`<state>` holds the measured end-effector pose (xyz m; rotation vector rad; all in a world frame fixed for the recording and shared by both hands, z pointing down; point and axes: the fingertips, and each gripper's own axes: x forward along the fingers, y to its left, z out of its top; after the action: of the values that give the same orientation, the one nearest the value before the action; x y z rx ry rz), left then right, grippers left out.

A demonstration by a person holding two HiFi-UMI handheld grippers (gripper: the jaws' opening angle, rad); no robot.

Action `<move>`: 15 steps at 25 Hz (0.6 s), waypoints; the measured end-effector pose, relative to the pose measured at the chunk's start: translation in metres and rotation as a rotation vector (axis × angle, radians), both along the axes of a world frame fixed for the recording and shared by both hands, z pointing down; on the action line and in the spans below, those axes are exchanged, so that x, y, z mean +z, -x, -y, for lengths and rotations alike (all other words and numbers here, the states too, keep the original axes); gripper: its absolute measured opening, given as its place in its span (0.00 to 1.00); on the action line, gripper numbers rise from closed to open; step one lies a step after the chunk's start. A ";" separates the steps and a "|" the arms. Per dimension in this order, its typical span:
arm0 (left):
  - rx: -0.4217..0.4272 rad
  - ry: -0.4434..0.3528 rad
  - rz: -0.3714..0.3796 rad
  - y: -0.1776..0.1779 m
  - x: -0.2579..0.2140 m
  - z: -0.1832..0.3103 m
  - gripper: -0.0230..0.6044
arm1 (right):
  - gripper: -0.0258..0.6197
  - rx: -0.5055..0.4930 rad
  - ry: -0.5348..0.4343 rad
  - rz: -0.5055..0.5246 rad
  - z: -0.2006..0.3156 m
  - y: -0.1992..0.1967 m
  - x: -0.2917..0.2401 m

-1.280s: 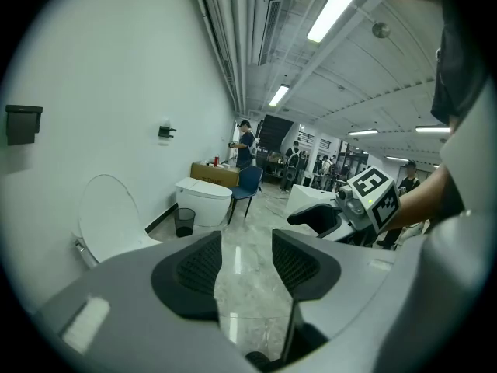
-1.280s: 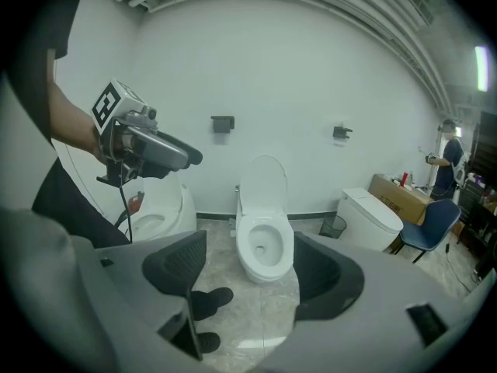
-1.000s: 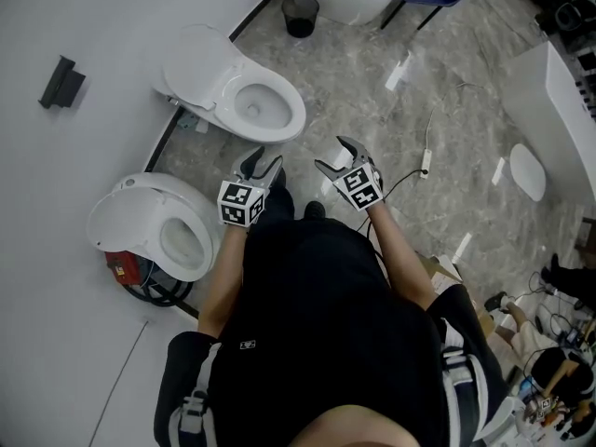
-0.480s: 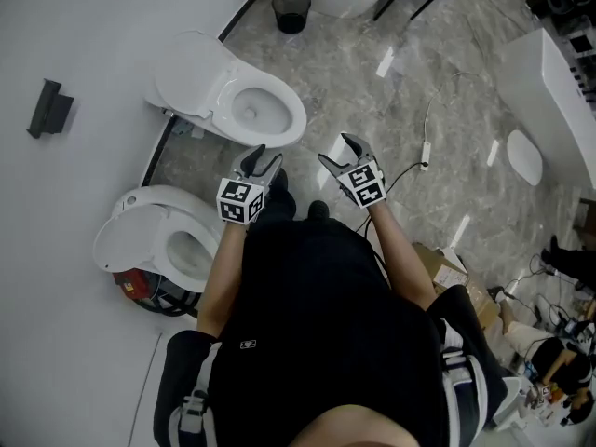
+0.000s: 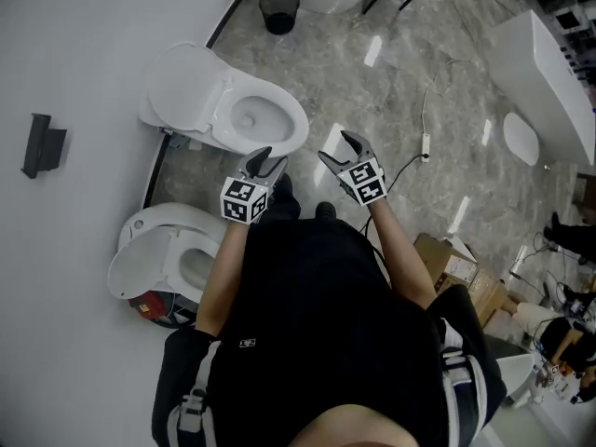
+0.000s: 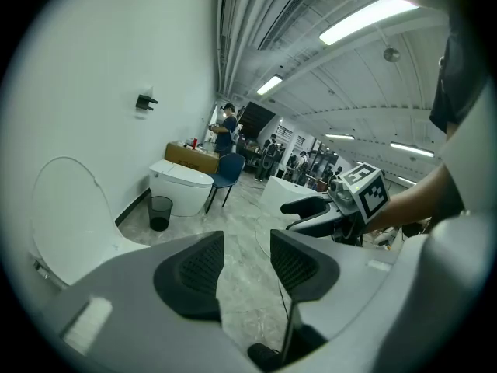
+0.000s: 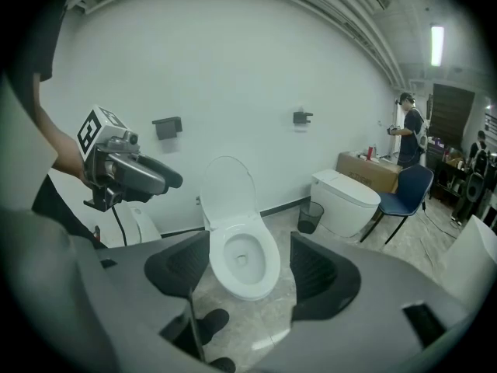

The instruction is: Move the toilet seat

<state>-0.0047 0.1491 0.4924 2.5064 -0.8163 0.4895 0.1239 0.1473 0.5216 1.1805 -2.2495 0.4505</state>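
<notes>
— Where is the toilet seat point(image 5: 292, 125) right now?

— On the toilet against the wall point(image 5: 84, 73), at the floor's point(image 5: 382, 91) wall edge. The seat ring lies down on the bowl and the lid point(image 7: 227, 186) stands upright behind it, leaning back at the wall.

— And the two grippers?

— Both are held in the air on the near side of the bowl's front. In the head view the left gripper point(image 5: 267, 159) sits close to the front rim, and the right gripper point(image 5: 337, 152) is beside it, further out over the floor.

— Is either one touching the seat?

— No. In the right gripper view the seat point(image 7: 264, 266) shows in the gap between the fingers point(image 7: 314, 274), but further off, apart from both pads. Those fingers are spread wide and released, with nothing in them.

— The left one?

— Its fingers point(image 6: 203, 266) stand partly apart and empty, with only marble floor between them. That view looks past the toilet, so just the raised lid shows at its left edge. The right gripper shows there too, to the right.

— Anything else nearby?

— A second toilet point(image 5: 168, 250) further along the same wall, on the person's left, and a dark bin point(image 5: 277, 12) near the wall beyond the first one.
</notes>
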 end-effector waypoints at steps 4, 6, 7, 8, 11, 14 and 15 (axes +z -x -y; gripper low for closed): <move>0.058 0.009 -0.004 0.006 0.006 0.014 0.33 | 0.54 0.043 0.006 0.013 0.013 0.008 0.005; 0.076 0.013 -0.007 0.010 0.009 0.020 0.33 | 0.54 0.064 0.005 0.016 0.017 0.013 0.006; 0.084 0.016 -0.007 0.012 0.010 0.022 0.33 | 0.54 0.072 0.004 0.016 0.019 0.016 0.006; 0.093 0.017 -0.005 0.014 0.011 0.025 0.33 | 0.54 0.079 0.004 0.015 0.020 0.017 0.006; 0.110 0.023 0.002 0.018 0.015 0.031 0.33 | 0.54 0.089 0.013 0.010 0.022 0.021 0.008; 0.115 0.033 -0.005 0.018 0.017 0.032 0.33 | 0.54 0.094 0.023 0.002 0.017 0.022 0.011; 0.116 0.035 -0.007 0.018 0.018 0.033 0.33 | 0.54 0.098 0.025 -0.001 0.016 0.021 0.011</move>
<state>-0.0231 0.1165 0.5103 2.5317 -0.6571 0.5284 0.1028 0.1309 0.5329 1.2816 -2.1860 0.5143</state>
